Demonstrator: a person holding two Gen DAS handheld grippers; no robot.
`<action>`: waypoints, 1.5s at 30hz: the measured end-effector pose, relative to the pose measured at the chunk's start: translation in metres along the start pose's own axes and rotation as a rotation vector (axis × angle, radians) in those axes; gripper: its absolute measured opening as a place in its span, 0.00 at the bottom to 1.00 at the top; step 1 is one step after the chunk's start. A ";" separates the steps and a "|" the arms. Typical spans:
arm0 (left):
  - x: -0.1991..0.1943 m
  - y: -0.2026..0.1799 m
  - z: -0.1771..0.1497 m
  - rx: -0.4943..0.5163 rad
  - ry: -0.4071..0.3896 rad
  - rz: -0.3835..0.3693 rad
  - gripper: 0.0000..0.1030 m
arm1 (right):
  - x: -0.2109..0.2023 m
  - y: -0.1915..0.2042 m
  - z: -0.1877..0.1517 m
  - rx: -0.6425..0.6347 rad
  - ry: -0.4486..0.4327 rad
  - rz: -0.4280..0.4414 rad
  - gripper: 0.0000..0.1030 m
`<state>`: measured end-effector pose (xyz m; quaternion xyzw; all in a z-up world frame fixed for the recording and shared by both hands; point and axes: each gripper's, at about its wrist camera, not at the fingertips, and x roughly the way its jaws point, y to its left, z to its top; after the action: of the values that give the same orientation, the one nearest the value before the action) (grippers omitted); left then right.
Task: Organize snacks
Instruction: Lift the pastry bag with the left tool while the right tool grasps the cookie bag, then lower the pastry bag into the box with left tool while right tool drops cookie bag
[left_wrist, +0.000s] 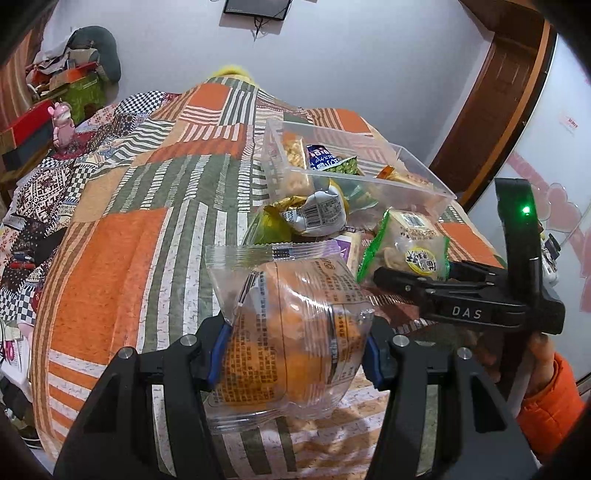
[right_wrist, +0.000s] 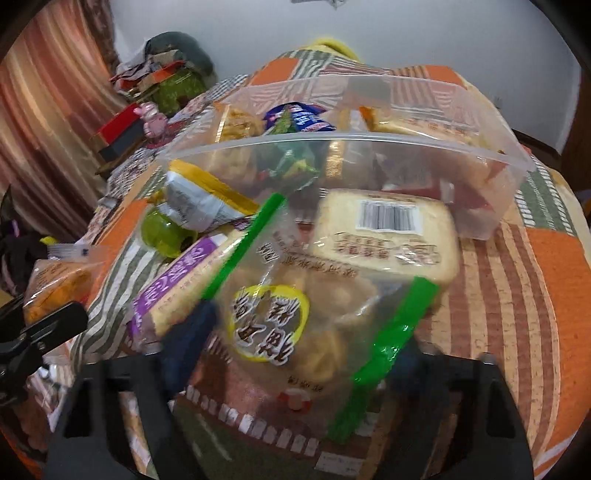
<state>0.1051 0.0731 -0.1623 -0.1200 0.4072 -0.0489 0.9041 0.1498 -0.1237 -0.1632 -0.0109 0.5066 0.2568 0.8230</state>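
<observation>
My left gripper (left_wrist: 295, 350) is shut on a clear packet of orange bread (left_wrist: 288, 332), held above the patchwork bedspread (left_wrist: 122, 258). My right gripper (right_wrist: 295, 332) is shut on a green-edged clear snack bag (right_wrist: 291, 325) with a yellow label; it also shows in the left wrist view (left_wrist: 406, 247) at the tip of the right gripper (left_wrist: 388, 277). Beyond stands a clear plastic bin (right_wrist: 517, 173) holding several snack packets; it also shows in the left wrist view (left_wrist: 424, 184). In front of the bin lie a cake with a barcode (right_wrist: 388, 236), a purple packet (right_wrist: 177, 284) and a silver-yellow packet (right_wrist: 199, 195).
A green-yellow pouch (right_wrist: 162, 232) lies left of the pile. Loose packets (left_wrist: 314, 214) sit before the bin. At the far left are a pink toy (left_wrist: 62, 122), red boxes (left_wrist: 26, 125) and clutter. A wooden door frame (left_wrist: 498, 103) stands at right.
</observation>
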 end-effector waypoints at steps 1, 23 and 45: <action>0.001 -0.001 0.001 0.000 0.001 0.001 0.55 | -0.003 -0.001 -0.001 0.002 -0.005 0.012 0.60; 0.003 -0.045 0.055 0.093 -0.078 -0.019 0.55 | -0.077 -0.026 0.019 0.000 -0.208 0.026 0.44; 0.083 -0.071 0.151 0.129 -0.096 0.010 0.55 | -0.067 -0.074 0.094 0.007 -0.335 -0.072 0.44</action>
<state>0.2735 0.0159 -0.1073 -0.0618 0.3599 -0.0646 0.9287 0.2354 -0.1892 -0.0791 0.0166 0.3624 0.2237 0.9047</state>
